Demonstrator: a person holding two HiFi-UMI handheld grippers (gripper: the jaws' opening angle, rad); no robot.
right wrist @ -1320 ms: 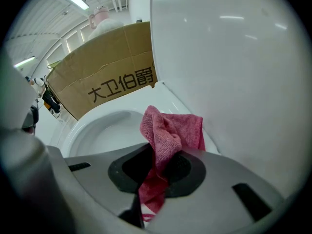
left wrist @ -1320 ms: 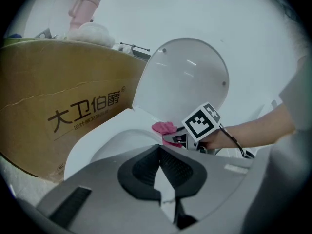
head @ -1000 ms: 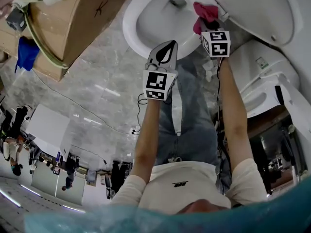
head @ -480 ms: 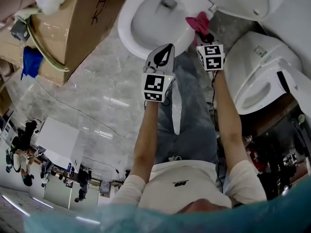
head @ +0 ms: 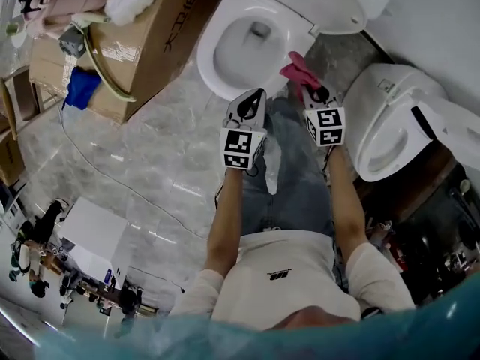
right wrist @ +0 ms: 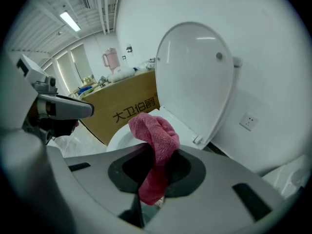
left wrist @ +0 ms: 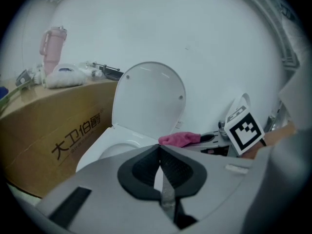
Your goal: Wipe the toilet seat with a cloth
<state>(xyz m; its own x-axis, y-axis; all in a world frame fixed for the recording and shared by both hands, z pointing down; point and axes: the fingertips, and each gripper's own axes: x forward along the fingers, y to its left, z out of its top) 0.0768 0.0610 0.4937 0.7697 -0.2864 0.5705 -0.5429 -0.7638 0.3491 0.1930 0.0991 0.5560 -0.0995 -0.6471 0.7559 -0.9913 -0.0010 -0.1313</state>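
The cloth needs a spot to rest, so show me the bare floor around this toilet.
Bare floor lies left of your legs, bordered by the cardboard box and the toilet; a thin cable crosses it. Tight: the gap between that toilet and the second toilet, filled by the right gripper with the cloth.

cardboard box [left wrist: 53, 138], printed 大卫伯爵 on its side (dark characters)
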